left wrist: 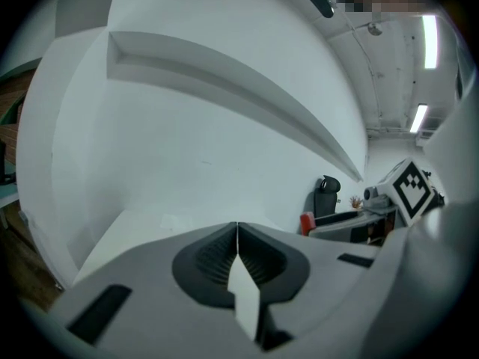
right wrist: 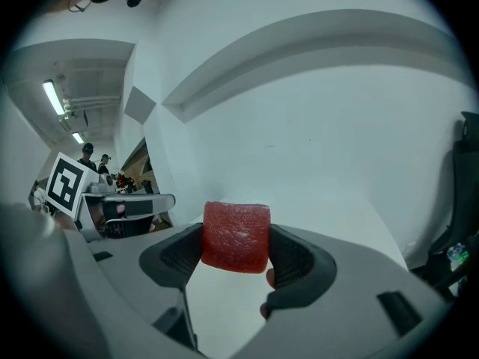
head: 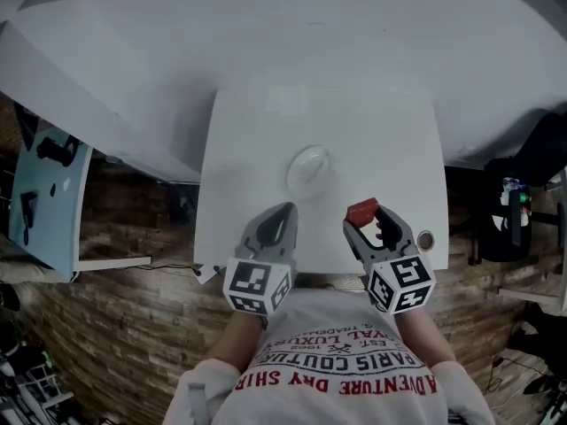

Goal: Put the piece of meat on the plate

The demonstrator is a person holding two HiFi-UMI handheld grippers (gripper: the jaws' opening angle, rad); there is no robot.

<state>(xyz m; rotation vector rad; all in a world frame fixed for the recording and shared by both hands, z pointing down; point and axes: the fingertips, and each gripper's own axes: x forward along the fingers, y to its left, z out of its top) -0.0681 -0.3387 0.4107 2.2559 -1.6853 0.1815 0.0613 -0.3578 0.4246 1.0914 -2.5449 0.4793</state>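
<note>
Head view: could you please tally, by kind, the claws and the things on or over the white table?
2 claws: left claw, right claw
1 plate
1 piece of meat, in the right claw
1 small round thing at the table edge
Total: 5

Red meat [right wrist: 236, 236], white plate [head: 308, 168], white table [head: 252, 131], brown plank floor [head: 124, 326].

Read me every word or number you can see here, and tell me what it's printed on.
"PARIS COUTURE": on the shirt, upside down in the head view.
"ADVENTURE DRY SHIR": same shirt, cut off at the edge.
"LUXUR": same shirt, partly hidden.
Smaller print beside it: too blurred to read.
Nothing else carries readable words.
</note>
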